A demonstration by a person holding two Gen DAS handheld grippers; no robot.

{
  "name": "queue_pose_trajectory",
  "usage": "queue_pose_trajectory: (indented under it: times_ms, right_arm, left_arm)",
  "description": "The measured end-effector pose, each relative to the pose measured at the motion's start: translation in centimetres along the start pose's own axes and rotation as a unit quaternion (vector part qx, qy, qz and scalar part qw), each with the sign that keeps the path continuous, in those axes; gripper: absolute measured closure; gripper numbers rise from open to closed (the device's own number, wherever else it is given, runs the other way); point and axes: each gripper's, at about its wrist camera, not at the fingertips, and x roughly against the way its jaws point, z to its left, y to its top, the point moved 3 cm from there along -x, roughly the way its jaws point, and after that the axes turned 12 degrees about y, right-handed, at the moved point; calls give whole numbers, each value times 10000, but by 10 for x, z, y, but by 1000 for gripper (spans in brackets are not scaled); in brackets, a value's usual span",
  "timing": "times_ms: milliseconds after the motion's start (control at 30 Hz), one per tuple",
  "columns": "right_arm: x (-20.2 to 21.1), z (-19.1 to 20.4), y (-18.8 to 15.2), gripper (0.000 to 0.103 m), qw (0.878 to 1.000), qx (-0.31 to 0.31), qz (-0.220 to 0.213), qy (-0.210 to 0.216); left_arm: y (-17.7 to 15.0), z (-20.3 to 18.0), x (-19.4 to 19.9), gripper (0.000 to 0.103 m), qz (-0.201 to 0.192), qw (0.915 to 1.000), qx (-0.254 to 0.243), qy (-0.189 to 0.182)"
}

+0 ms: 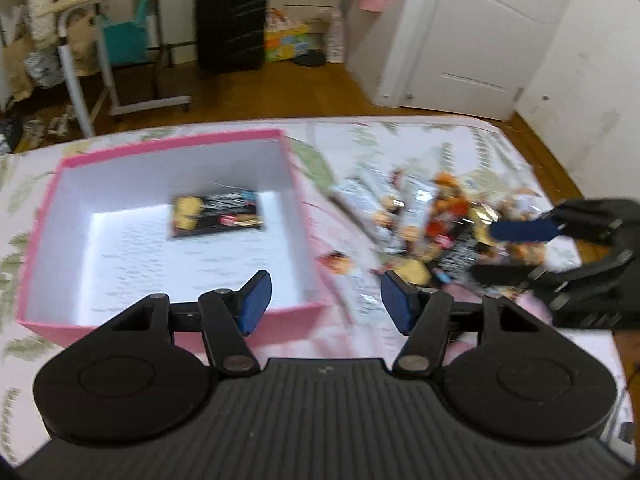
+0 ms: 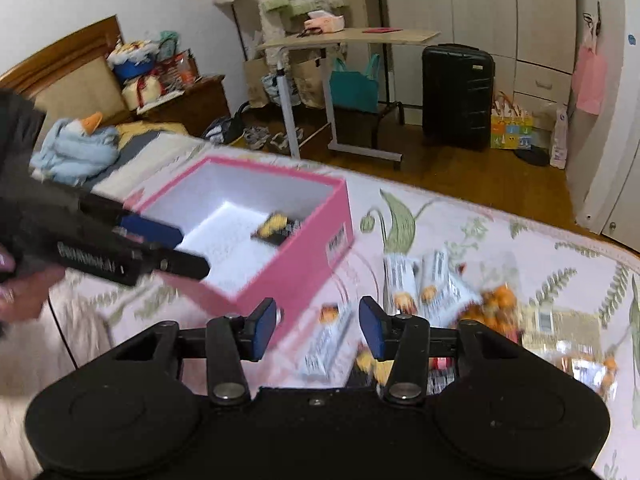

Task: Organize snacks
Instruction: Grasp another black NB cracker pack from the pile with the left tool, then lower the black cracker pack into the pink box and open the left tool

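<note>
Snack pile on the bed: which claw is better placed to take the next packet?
The right claw, probably: it is open above the snack pile. The left claw, also open, is at the pink box edge.

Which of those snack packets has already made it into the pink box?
Only the black packet with yellow snacks pictured on it: it lies alone on the white floor of the pink box. All the other packets sit heaped on the bedspread beside it.

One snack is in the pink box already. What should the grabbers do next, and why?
Probably lower the right gripper onto a white wrapper just beyond its open fingers. Only one dark packet lies in the pink box; the snack pile waits on the bedspread. The left gripper is open and holds nothing.
</note>
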Motion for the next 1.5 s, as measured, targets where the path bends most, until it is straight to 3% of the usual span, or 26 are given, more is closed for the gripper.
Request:
queue_pose_trajectory:
  times_ms: [133,233,367,433,567,800,900,1000,1500]
  right_arm:
    - [-5,-9,-35,46,9998,57,188,-18]
    - [-16,-11,-57,38,9989,272,355,-159]
    - [-31,-8,-81,33,9914,968,401,-789]
    - [-41,-10,-91,33,9900,1081,466,-776]
    - [-62,-24,-103,30,9947,692,583,-483]
    - [-89,-47,-104,25,9975,259,451,-484]
    - [-90,-49,-105,38,9964,338,427,-656]
    - [-87,-42,-104,44,9961,313,499,-650]
    - [-51,-4,-102,45,9973,79,440,-585]
  left_arm:
    - [-10,-40,-13,44,178,9993,-13,-326]
    - [-21,-64,-32,44,413,9977,37,-538]
    - [-37,-83,-61,44,548,9968,163,-561]
    - [-45,-88,-77,44,597,9964,252,-541]
    - [-51,-91,-106,44,681,9942,530,-643]
    - [-59,-100,-145,44,1167,9871,777,-778]
    - [-59,-105,-142,47,1130,9882,637,-813]
    - [-59,-111,-137,51,1252,9866,528,-906]
    - [-61,-107,-68,51,1521,9835,214,-957]
